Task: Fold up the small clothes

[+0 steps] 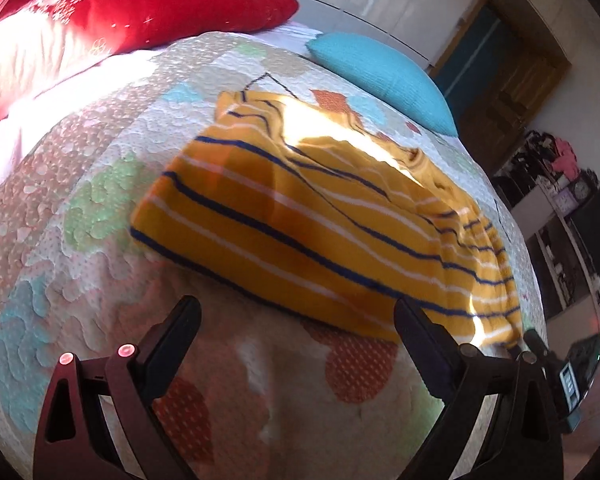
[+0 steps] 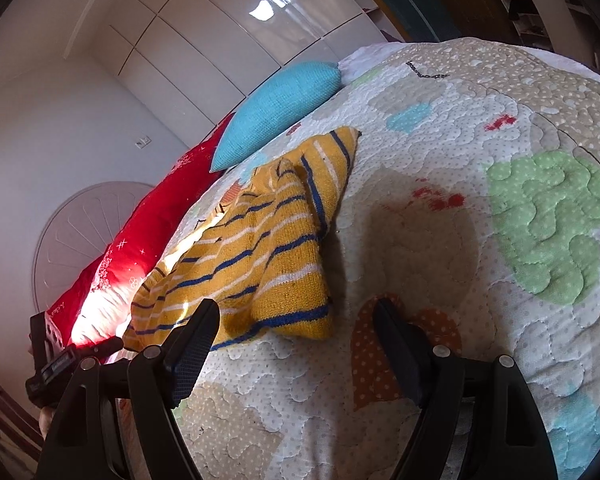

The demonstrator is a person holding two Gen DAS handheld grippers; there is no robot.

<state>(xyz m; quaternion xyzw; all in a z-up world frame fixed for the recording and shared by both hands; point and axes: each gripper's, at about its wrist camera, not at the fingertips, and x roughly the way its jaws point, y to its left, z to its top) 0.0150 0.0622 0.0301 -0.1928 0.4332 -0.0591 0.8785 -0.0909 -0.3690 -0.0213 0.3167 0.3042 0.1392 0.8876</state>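
A small mustard-yellow sweater (image 1: 300, 216) with navy and white stripes lies partly folded on a quilted bedspread (image 1: 100, 184). My left gripper (image 1: 296, 316) hovers just short of its near hem, jaws wide apart with nothing between them. In the right wrist view the same sweater (image 2: 260, 248) lies with a sleeve end (image 2: 296, 308) nearest. My right gripper (image 2: 296, 320) stands open there, its left finger (image 2: 192, 348) overlapping the sweater's near edge and the sleeve end just beyond the gap. The pads do not press on the cloth.
A red cushion (image 1: 112, 12) and a teal cushion (image 1: 380, 76) lie at the far side of the bed, with white cupboard doors (image 2: 204, 28) behind. Shelves with clutter (image 1: 560, 208) stand off the bed's right. The left gripper's body (image 2: 60, 364) shows at the right view's lower left.
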